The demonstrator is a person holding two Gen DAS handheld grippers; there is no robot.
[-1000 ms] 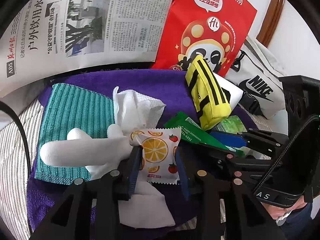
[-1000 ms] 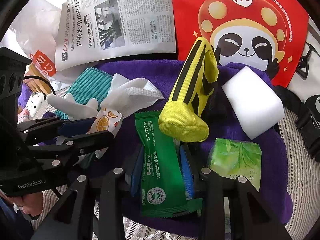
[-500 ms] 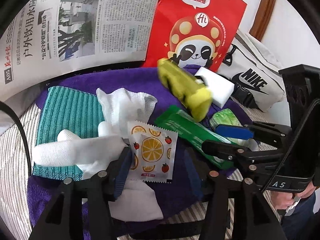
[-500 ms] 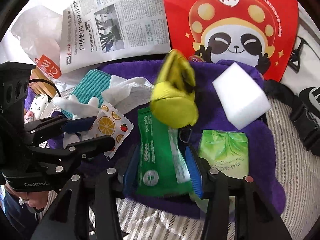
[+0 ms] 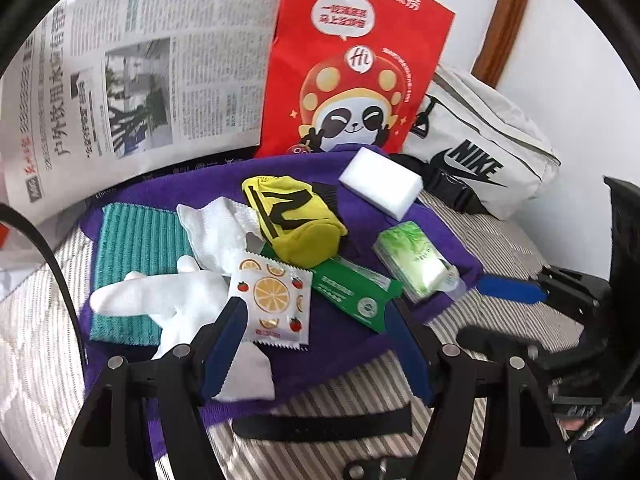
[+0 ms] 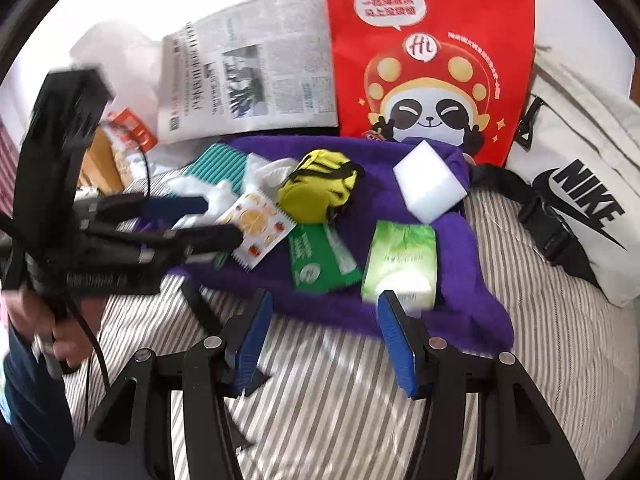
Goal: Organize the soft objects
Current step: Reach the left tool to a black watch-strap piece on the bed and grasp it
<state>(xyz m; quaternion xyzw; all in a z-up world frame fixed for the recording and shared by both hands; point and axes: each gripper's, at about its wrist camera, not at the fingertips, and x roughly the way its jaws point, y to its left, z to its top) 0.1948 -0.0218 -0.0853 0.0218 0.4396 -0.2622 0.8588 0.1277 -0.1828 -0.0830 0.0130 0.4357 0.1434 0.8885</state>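
Note:
On the purple towel (image 5: 352, 344) lie an orange-print sachet (image 5: 272, 300), a green wipes packet (image 5: 356, 294), a yellow pouch with black stripes (image 5: 296, 222), a white sponge (image 5: 380, 184) and a green tissue pack (image 5: 416, 258). A white glove (image 5: 160, 298) rests on a teal cloth (image 5: 136, 248). My left gripper (image 5: 313, 310) hangs above the sachet's near edge, jaws opening, gripping nothing. My right gripper (image 6: 324, 298) hovers over the towel's near edge (image 6: 320, 312), jaws opening and empty, with the wipes packet (image 6: 316, 260) and tissue pack (image 6: 400, 256) just beyond.
A newspaper (image 5: 132, 80) and a red panda bag (image 5: 352, 76) stand behind the towel. A white Nike bag (image 5: 484, 148) lies at the right. Striped bedding (image 6: 360, 380) spreads in front. A black strap (image 5: 320, 426) lies near the towel's front edge.
Both grippers let go, the left of the sachet and the right of the green packet, then opened wider and drew back and up. The yellow pouch toppled over onto the towel.

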